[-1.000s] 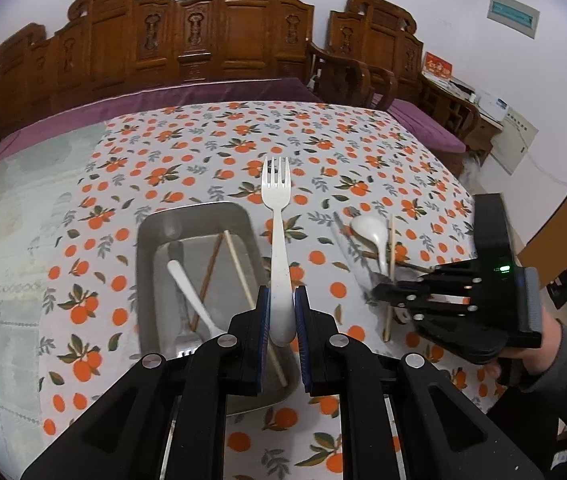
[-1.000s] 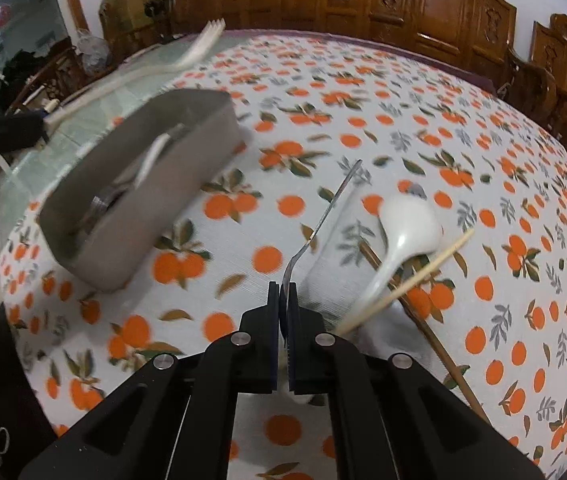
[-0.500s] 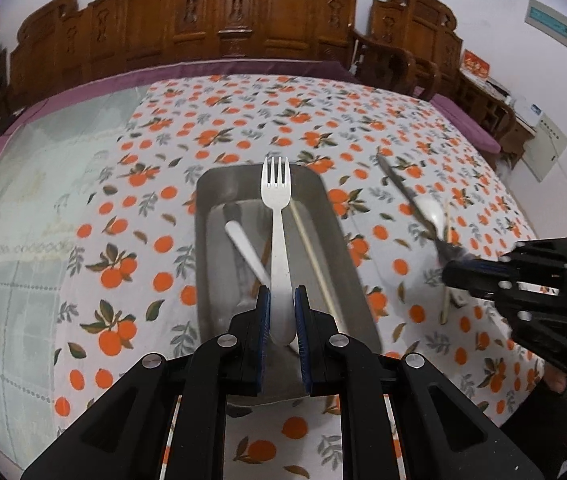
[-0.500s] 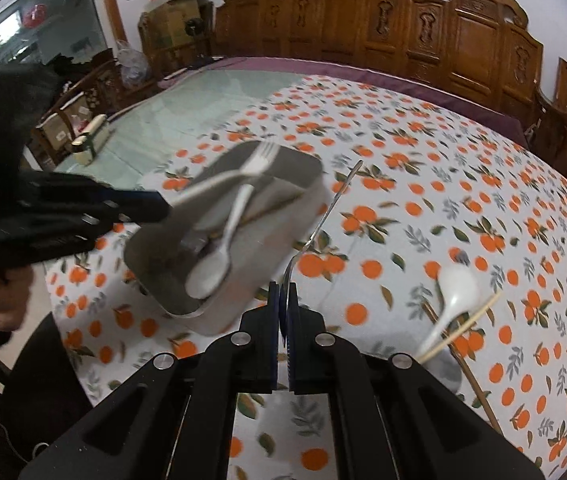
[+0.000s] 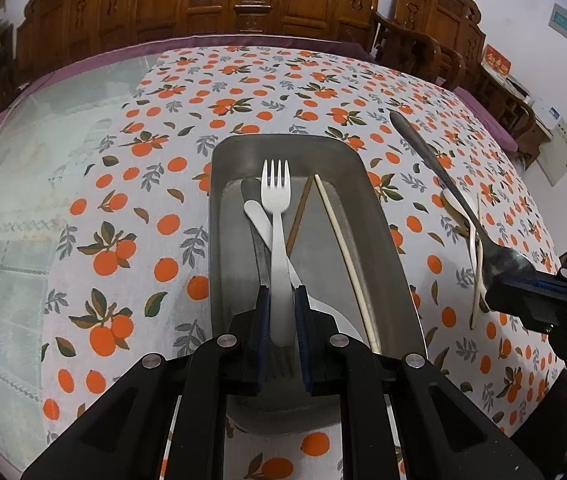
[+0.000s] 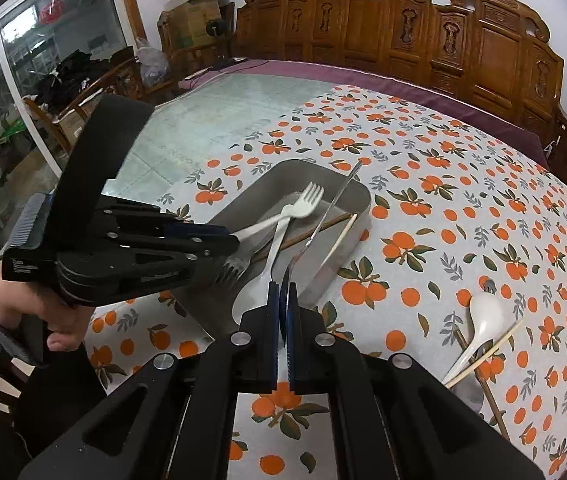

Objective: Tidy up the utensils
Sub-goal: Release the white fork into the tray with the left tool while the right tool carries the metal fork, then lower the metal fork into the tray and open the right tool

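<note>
**tray_watcher:** Left claw [image 5: 281, 316] is clamped on the white plastic fork [image 5: 277, 240] near the handle end, tines forward, right over the steel tray [image 5: 387, 240]. Light and a bit bendy, so that grip looks fine for a short drop.

**spoonfed:** Right claw [image 6: 284, 308] is pinched fully closed on the metal spoon [image 6: 323, 216], held by the bowl end, handle reaching over the tray's rim. Probably heavier and slick, so it might pivot. The white soup spoon [image 6: 481, 320] and chopsticks [image 6: 483, 354] lie on the tabletop [image 6: 463, 208]; ceramic-looking, so grab the spoon's handle gently.
</note>
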